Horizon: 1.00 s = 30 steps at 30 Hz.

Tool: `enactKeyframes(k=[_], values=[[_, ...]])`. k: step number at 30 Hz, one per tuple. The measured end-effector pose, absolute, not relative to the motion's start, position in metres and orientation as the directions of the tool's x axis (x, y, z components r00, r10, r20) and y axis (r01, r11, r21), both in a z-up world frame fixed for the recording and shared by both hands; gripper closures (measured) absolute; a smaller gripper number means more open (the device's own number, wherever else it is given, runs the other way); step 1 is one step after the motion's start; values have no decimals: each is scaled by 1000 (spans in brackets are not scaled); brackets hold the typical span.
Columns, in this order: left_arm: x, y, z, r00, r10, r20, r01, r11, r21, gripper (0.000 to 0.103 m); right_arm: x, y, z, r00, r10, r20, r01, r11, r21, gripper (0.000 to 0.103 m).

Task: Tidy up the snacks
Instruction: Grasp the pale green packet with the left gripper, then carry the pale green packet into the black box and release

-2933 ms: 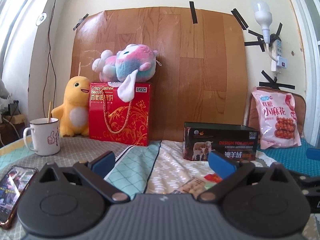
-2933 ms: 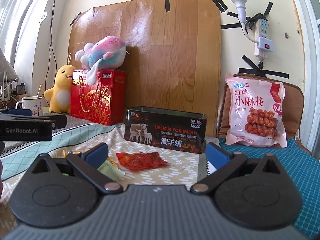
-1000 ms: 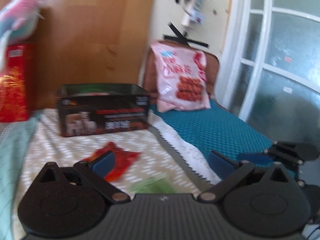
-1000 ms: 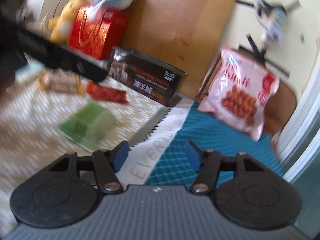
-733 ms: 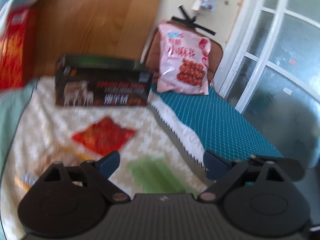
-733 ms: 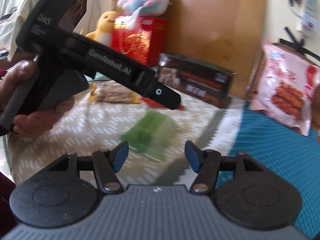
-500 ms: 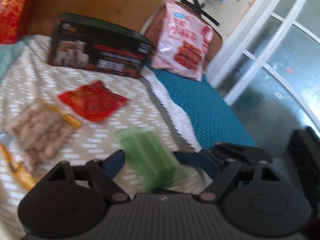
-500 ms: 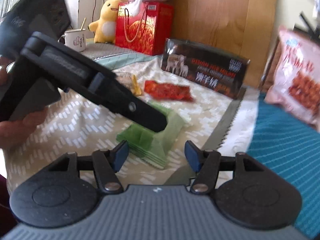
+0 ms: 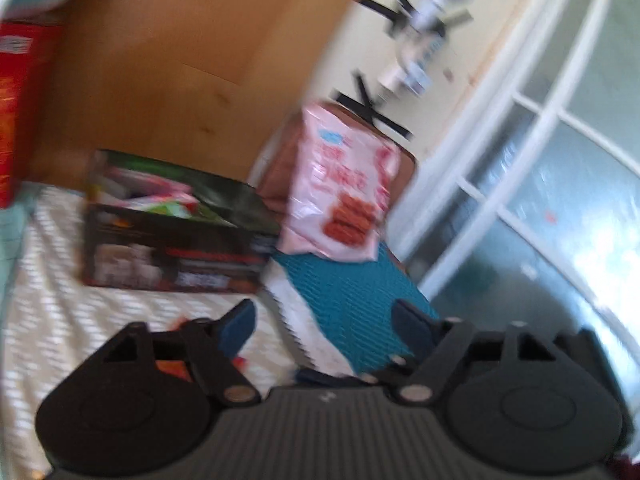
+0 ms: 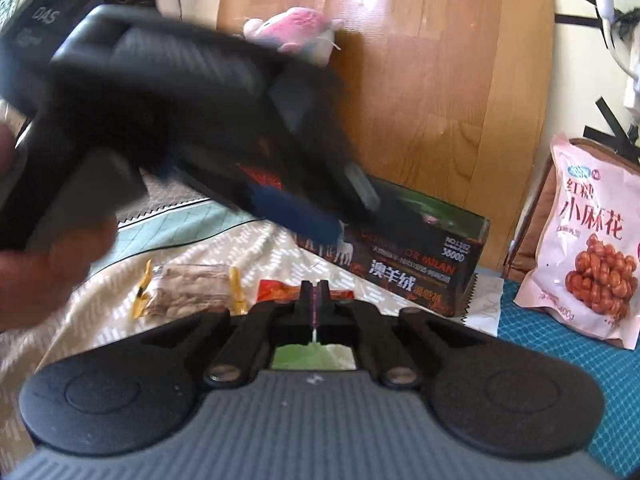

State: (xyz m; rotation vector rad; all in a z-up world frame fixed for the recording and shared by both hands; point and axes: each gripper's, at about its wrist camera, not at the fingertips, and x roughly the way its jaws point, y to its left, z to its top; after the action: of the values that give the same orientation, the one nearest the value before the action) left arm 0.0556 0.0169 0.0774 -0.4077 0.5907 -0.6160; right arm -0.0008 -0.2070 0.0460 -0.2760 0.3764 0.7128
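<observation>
The right gripper point(image 10: 315, 300) has its fingers pressed together on a thin edge of the pale green plastic snack packet point(image 10: 314, 356), which shows just behind the tips, close against the gripper body; the fingers have just been closing onto it. Beyond them, on the cream patterned cloth point(image 10: 192, 256) that covers the surface, lie a clear packet of brown nuts with yellow ends point(image 10: 188, 290) to the left and a flat red foil packet point(image 10: 276, 291) just beyond the fingertips. Farther off stands the open black rectangular tin with sheep pictures on its side point(image 10: 420, 268), against a tall wooden board point(image 10: 440, 80). At far right a pink bag of fried dough twists point(image 10: 592, 248) leans upright on a teal quilted mat point(image 10: 560, 344).

The left gripper point(image 9: 324, 318), held in a person's hand point(image 10: 44, 256), crosses the upper left of the right wrist view, blurred. In its own blurred view its blue-padded fingers point(image 9: 236, 324) stand spread with nothing between them, having just been opening. Ahead of it the black tin holds several pink and green packets. A red gift box point(image 9: 16, 112) stands at the far left, with a pink plush toy point(image 10: 296, 32) on top.
</observation>
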Motion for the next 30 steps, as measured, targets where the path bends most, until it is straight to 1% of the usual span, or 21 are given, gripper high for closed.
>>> enactKeyframes(k=[1, 2, 3, 4, 5, 8, 10, 11, 12, 13, 14, 15, 16, 17, 19, 20, 22, 25, 27, 30], values=[[56, 25, 74, 675, -624, -394, 398, 758, -517, 7, 0, -212, 44, 684, 585, -437, -684, 723, -102, 86], [55, 32, 69, 681, -610, -406, 379, 768, -516, 1, 2, -218, 40, 651, 598, -466, -701, 710, -68, 63], [54, 37, 62, 679, -599, -424, 359, 775, -521, 0, 4, -225, 35, 613, 614, -497, -717, 696, -24, 39], [57, 38, 57, 668, -598, -443, 348, 777, -525, 0, 2, -231, 29, 588, 623, -515, -722, 692, 13, 34], [58, 38, 51, 650, -601, -465, 340, 778, -528, 0, 0, -234, 24, 569, 629, -530, -725, 688, 38, 34], [51, 30, 41, 607, -620, -497, 382, 776, -502, 1, -12, -234, 12, 526, 617, -585, -732, 679, 58, 34], [44, 14, 38, 602, -594, -534, 408, 803, -434, 5, -23, -227, 9, 523, 611, -595, -732, 679, 53, 35], [41, 7, 37, 596, -583, -551, 420, 812, -405, 12, -25, -223, 8, 524, 609, -596, -733, 678, 48, 36], [41, 1, 32, 582, -583, -567, 430, 812, -393, 20, -25, -219, 6, 531, 603, -596, -731, 681, 38, 39], [42, -5, 25, 554, -589, -589, 429, 808, -405, 24, -25, -217, 6, 539, 597, -595, -729, 684, 25, 44], [44, -7, 18, 519, -600, -609, 418, 799, -432, 35, -22, -214, 4, 546, 589, -596, -728, 685, 9, 52], [46, -8, 10, 500, -601, -623, 399, 799, -450, 35, -17, -212, 3, 554, 582, -595, -730, 684, -11, 59], [42, -8, 8, 527, -592, -610, 397, 806, -439, 35, -18, -211, 4, 557, 585, -590, -733, 680, -18, 61], [41, -9, 9, 530, -587, -612, 393, 809, -436, 35, -18, -211, 5, 566, 580, -586, -728, 685, -24, 66], [41, -6, 17, 540, -599, -591, 378, 800, -466, 36, -17, -211, 7, 577, 573, -582, -722, 691, -35, 73], [41, -5, 23, 552, -607, -571, 380, 793, -477, 36, -16, -211, 8, 582, 574, -575, -719, 694, -35, 79], [41, -1, 42, 589, -615, -524, 398, 785, -475, 36, -15, -211, 16, 620, 570, -540, -702, 710, -56, 82], [50, 0, 72, 640, -619, -456, 422, 779, -465, 36, -9, -213, 38, 687, 569, -452, -669, 739, -87, 83], [61, 0, 91, 679, -609, -410, 439, 784, -439, 36, -3, -210, 53, 741, 552, -383, -638, 757, -143, 83], [91, 3, 110, 720, -595, -359, 439, 790, -428, 35, 21, -200, 69, 786, 529, -320, -602, 772, -204, 83]])
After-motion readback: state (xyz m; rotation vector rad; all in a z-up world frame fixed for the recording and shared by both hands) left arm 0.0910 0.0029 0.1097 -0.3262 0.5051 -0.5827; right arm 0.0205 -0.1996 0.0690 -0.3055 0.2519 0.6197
